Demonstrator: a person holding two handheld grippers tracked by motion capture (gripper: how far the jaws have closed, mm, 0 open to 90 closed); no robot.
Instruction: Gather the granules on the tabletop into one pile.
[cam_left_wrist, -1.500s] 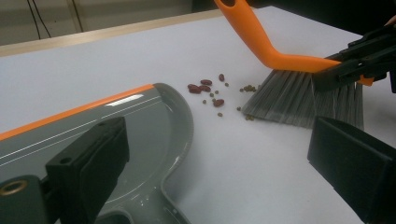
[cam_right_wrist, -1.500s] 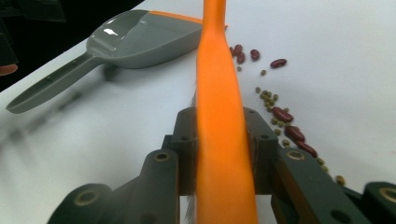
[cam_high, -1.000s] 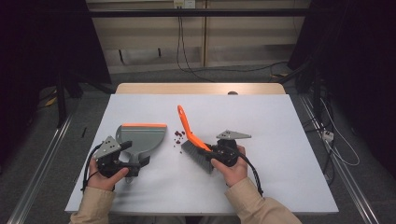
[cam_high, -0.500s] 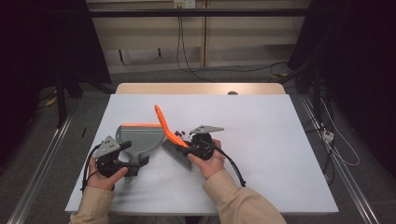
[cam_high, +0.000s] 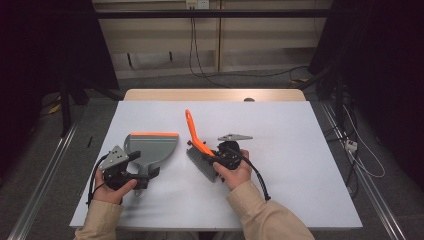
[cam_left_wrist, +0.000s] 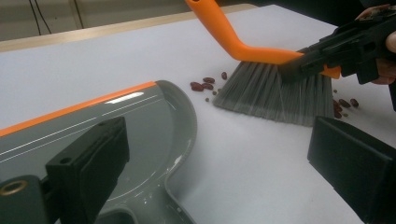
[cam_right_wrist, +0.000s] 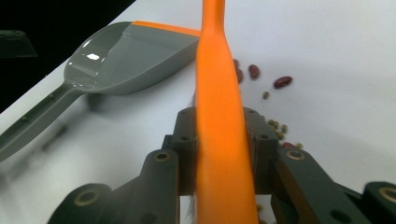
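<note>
— Status of the claws?
— Right claw (cam_high: 216, 154) pinches the brush (cam_high: 200, 150) handle; bristles rest among the beans (cam_left_wrist: 204, 85). Left claw (cam_high: 142, 172) appears clamped on the dustpan (cam_high: 150, 147) handle, though its pads look apart.
— Advice?
— Short low strokes toward the pan's orange lip; keep it flat on the counter (cam_high: 300, 150).

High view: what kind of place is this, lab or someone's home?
Most likely a lab or test bay set up for recording. A bare white table stands alone on a grey floor, metal rails run along its sides, cables trail from the back wall, and dark curtains close off the surroundings.
</note>
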